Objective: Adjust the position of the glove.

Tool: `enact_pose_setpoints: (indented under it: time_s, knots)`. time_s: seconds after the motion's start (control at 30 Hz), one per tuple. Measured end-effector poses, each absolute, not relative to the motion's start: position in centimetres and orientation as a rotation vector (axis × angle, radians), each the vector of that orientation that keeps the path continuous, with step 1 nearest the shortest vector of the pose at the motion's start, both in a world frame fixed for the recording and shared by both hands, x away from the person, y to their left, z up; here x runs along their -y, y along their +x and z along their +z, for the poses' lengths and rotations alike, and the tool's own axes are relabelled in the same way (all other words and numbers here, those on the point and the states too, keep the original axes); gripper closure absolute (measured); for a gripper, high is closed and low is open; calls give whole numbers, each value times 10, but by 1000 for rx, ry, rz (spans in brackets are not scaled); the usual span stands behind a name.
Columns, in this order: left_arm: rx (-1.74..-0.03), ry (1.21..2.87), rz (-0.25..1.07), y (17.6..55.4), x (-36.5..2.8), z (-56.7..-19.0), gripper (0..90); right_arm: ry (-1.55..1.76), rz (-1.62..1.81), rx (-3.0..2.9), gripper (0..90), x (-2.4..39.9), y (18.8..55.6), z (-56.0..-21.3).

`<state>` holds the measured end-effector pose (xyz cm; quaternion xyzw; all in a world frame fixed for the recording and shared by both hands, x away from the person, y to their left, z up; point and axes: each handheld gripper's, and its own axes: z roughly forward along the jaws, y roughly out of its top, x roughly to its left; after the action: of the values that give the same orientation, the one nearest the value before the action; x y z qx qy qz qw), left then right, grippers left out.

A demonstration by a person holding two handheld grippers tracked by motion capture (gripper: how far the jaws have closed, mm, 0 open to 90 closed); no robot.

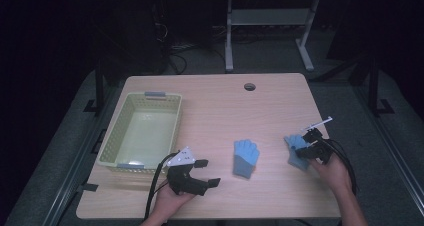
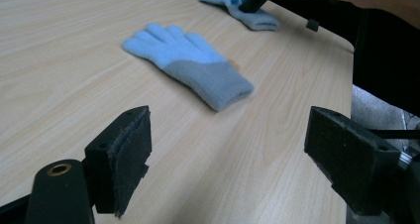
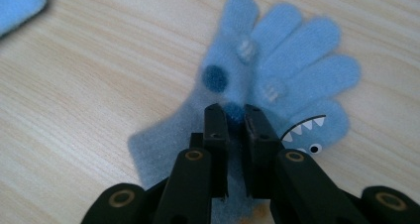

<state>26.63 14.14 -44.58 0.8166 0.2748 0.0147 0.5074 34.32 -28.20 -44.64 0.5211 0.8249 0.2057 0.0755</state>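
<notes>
Here our right gripper presses down on the shark glove, jaws nearly together, seemingly nipping its knit; we should gather enough fabric before lifting. Left gripper waits spread, the plain glove just ahead.

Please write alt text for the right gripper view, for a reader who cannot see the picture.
The right gripper has its two black fingers nearly closed on the fabric of a light blue glove lying flat on a wooden table. The glove has small dots and a shark face with white teeth on one finger. The edge of a second blue glove shows at the top left.
</notes>
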Motion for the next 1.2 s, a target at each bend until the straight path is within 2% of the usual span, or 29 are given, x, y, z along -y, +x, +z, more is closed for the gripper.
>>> enact_pose_setpoints:
  time_s: [0.27, 0.47, 0.77, 1.2]
  knots:
    - [-661, 1962, 30, 267, -142, -445, 179, 1608, 654, -2446, 836, 287, 343, -441]
    - [-683, 1932, 0, 267, -143, -446, 181, 1587, 683, -2421, 839, 287, 338, -424]
    - [-681, 1939, 17, 265, -143, -445, 178, 1472, 731, -2412, 840, 275, 332, -391]
    - [-685, 1942, 30, 266, -143, -444, 175, 1368, 808, -2434, 839, 249, 326, -361]
